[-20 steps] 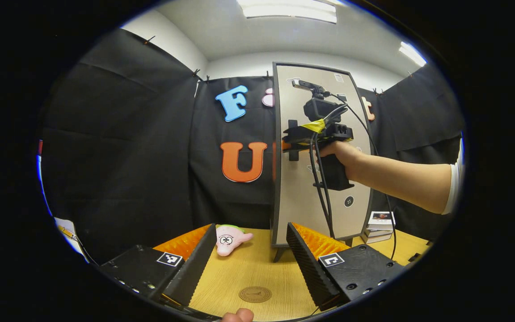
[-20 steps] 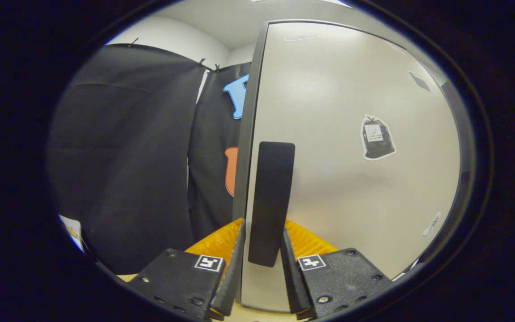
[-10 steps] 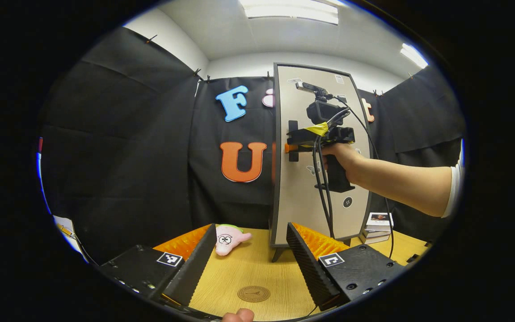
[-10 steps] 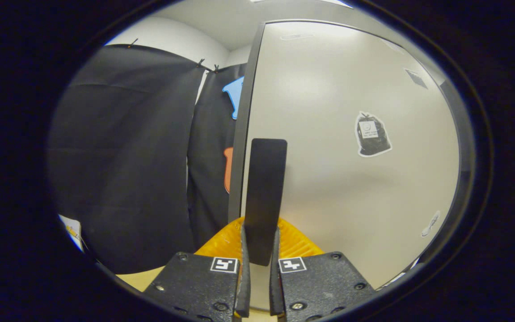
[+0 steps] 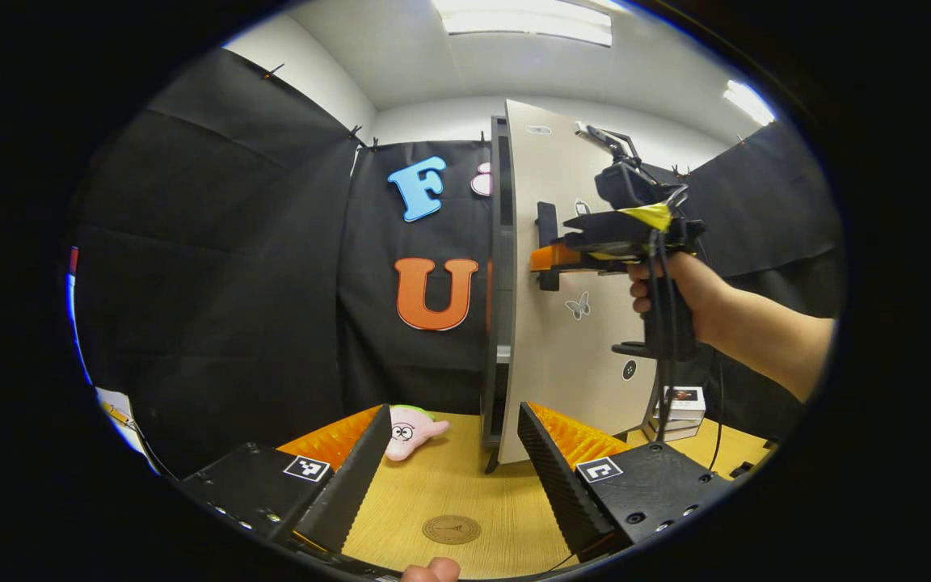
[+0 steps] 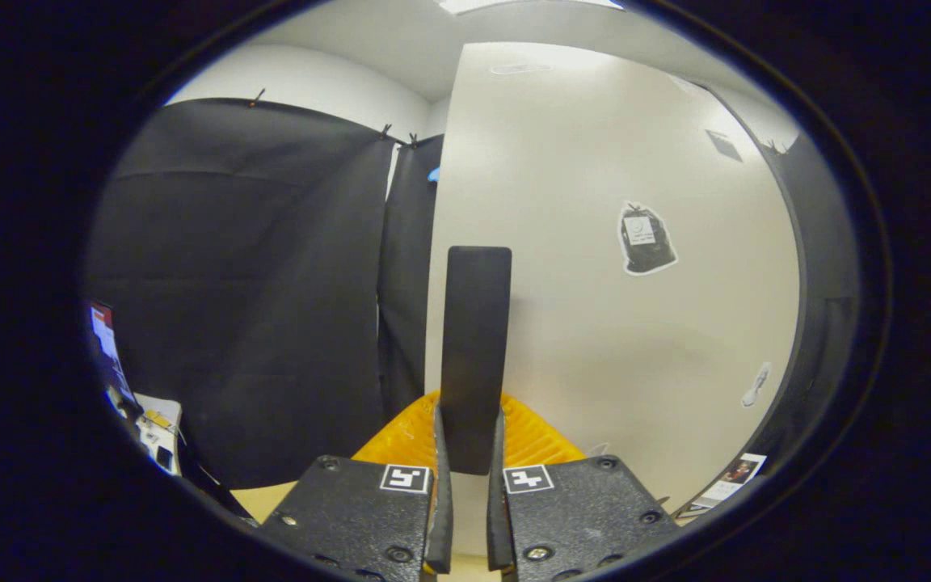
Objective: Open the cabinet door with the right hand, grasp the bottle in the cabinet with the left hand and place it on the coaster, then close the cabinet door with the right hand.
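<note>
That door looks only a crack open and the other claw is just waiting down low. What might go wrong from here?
Three things, I'd guess. The right gripper pinches only the lower end of the door handle, so it could slip off mid-swing. The cabinet stands on thin legs and might shift when pulled. The door swings out above the table, where the open left gripper waits near the coaster.

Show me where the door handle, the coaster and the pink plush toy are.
door handle (image 6: 475, 339), right gripper view, middle of the dark bar.
coaster (image 5: 451, 529), left gripper view, centre of the round disc.
pink plush toy (image 5: 406, 432), left gripper view, its face.
</note>
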